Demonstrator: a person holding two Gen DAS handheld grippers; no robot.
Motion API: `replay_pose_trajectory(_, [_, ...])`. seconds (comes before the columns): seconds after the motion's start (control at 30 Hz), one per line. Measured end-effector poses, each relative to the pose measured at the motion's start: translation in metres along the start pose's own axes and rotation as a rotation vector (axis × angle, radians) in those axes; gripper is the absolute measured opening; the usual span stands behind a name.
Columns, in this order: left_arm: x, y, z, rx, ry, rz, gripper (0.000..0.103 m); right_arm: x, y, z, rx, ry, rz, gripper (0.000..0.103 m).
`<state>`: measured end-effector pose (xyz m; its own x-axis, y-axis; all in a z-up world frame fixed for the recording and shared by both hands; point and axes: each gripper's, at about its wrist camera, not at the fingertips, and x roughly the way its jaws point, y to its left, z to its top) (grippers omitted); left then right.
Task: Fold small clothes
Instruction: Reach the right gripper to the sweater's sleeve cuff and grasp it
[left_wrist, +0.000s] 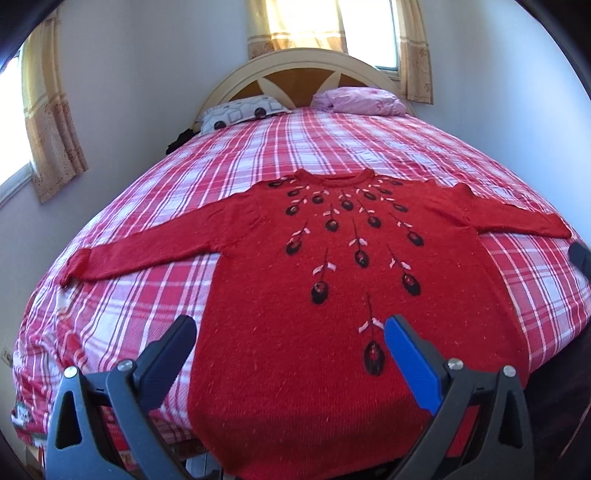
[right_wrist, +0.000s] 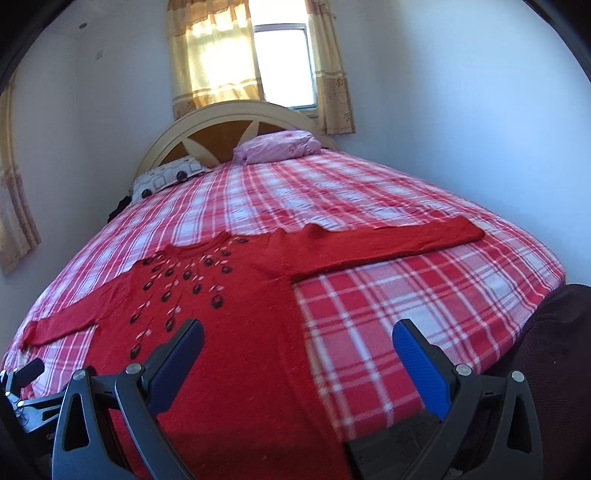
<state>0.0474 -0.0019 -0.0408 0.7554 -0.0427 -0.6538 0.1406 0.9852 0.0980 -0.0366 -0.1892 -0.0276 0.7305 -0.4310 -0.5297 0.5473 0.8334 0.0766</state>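
A red sweater (left_wrist: 314, 280) lies flat and face up on the plaid bed (left_wrist: 155, 206), collar toward 12 o'clock, sleeves stretched out to 9 and 3 o'clock. No fold looks started, so this reads as the opening step. The left claw (left_wrist: 290, 334) hangs spread over the hem at 6 o'clock, holding nothing. The right claw (right_wrist: 298, 338) is spread too and empty, above the sweater's side edge, with the right sleeve (right_wrist: 388, 243) ahead at about 1 o'clock. The next move likely calls for pinching a sleeve or side edge and carrying it across the body. No readable writing or brand shows anywhere.
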Motion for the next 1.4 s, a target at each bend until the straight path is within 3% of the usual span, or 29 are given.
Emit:
replay_pose_trajectory(0.1, [0.01,-0.003,0.003,0.021,0.002,-0.033,0.103,0.02,-0.039,0.017,0.063,0.02,-0.051,0.102])
replay_pose_trajectory(0.27, [0.027,-0.006,0.012,0.019,0.024,-0.11,0.103,0.074,-0.137,0.06,0.18,0.019,-0.162,0.102])
replay_pose_trajectory(0.4, [0.037,-0.013,0.018,0.024,0.028,-0.147,0.103,0.13,-0.211,0.087,0.262,0.1,-0.298,0.098])
replay_pose_trajectory(0.47, [0.042,-0.017,0.019,0.023,0.04,-0.159,0.103,0.16,-0.246,0.097,0.345,0.167,-0.32,0.075])
replay_pose_trajectory(0.53, [0.049,-0.019,0.021,0.026,0.058,-0.162,0.103,0.188,-0.273,0.106,0.403,0.206,-0.334,0.065])
replay_pose_trajectory(0.6, [0.056,-0.02,0.024,0.026,0.075,-0.156,0.103,0.211,-0.284,0.111,0.388,0.23,-0.369,0.065])
replay_pose_trajectory(0.77, [0.073,-0.016,0.026,0.006,0.123,-0.146,0.103,0.249,-0.301,0.107,0.417,0.307,-0.431,0.065])
replay_pose_trajectory(0.93, [0.086,-0.009,0.025,-0.026,0.158,-0.142,0.103,0.265,-0.292,0.11,0.313,0.312,-0.475,0.064])
replay_pose_trajectory(1.0, [0.091,-0.007,0.024,-0.04,0.173,-0.14,0.103,0.267,-0.29,0.11,0.295,0.311,-0.472,0.054])
replay_pose_trajectory(1.1, [0.093,-0.002,0.022,-0.063,0.183,-0.141,0.103,0.265,-0.284,0.111,0.271,0.312,-0.471,0.032])
replay_pose_trajectory(1.13, [0.092,0.0,0.02,-0.068,0.184,-0.143,0.103,0.265,-0.28,0.113,0.253,0.316,-0.453,0.016])
replay_pose_trajectory(1.4, [0.087,0.019,0.016,-0.114,0.174,-0.145,0.103,0.231,-0.246,0.138,0.214,0.233,-0.416,0.012])
